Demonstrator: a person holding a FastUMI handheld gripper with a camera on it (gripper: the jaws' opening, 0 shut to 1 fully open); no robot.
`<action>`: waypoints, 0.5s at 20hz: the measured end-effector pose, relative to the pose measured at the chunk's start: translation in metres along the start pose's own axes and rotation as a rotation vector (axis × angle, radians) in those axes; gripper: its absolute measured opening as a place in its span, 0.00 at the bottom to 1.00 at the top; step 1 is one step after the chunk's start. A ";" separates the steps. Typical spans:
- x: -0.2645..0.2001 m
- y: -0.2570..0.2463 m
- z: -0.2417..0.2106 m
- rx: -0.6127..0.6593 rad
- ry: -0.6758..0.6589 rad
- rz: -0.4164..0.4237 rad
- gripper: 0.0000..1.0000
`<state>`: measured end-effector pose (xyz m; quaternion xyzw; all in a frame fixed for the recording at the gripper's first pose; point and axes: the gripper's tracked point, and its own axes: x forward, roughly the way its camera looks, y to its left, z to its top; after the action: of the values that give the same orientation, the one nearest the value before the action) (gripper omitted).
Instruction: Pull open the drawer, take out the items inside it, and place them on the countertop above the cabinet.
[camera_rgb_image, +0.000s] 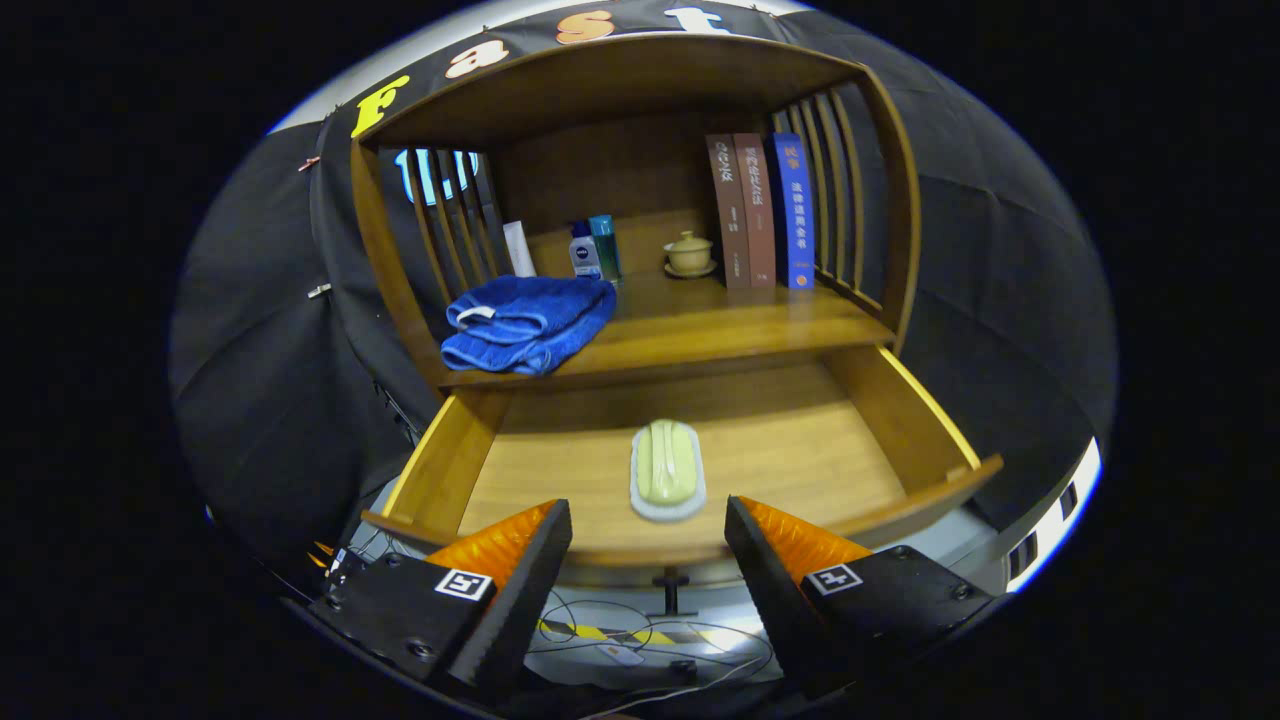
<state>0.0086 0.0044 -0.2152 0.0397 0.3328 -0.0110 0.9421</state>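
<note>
Gripper view looks into a wooden cabinet (640, 90) whose shallow wooden drawer (880, 410) stands pulled out toward the camera. On the drawer's floor, near its front edge, lies a pale green oblong soap on a light grey tray (667, 470), long axis running from 12 to 6 o'clock.

At 6 o'clock from the soap is the gripper (648, 535); its two fingers are spread wide, with nothing between them, one at 7 o'clock and one at 5 o'clock of the soap. The tips hang over the drawer's front rail, and the soap sits just ahead of the gap, touched by neither finger.

At 12 o'clock from the drawer is the polished wooden countertop (740, 325). A folded blue towel (528, 322) rests at its 9 o'clock end, drooping slightly over the front edge. Behind the towel, toward 12 o'clock, stand a white tube (519, 250), a small white-and-blue bottle (584, 252) and a teal bottle (605, 246) side by side. At 3 o'clock of these sits a small cream lidded cup on a saucer (689, 254), then two brown books (746, 210) and one blue book (795, 210), all upright.

Below the drawer front, loose cables (640, 640) lie on the floor.
</note>
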 end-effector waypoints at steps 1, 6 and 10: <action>0.013 0.000 0.007 -0.007 0.025 -0.006 1.00; 0.083 -0.005 0.009 -0.048 0.204 -0.048 1.00; 0.126 -0.011 -0.011 -0.035 0.370 -0.070 1.00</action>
<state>0.0992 -0.0053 -0.3032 0.0132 0.5018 -0.0305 0.8643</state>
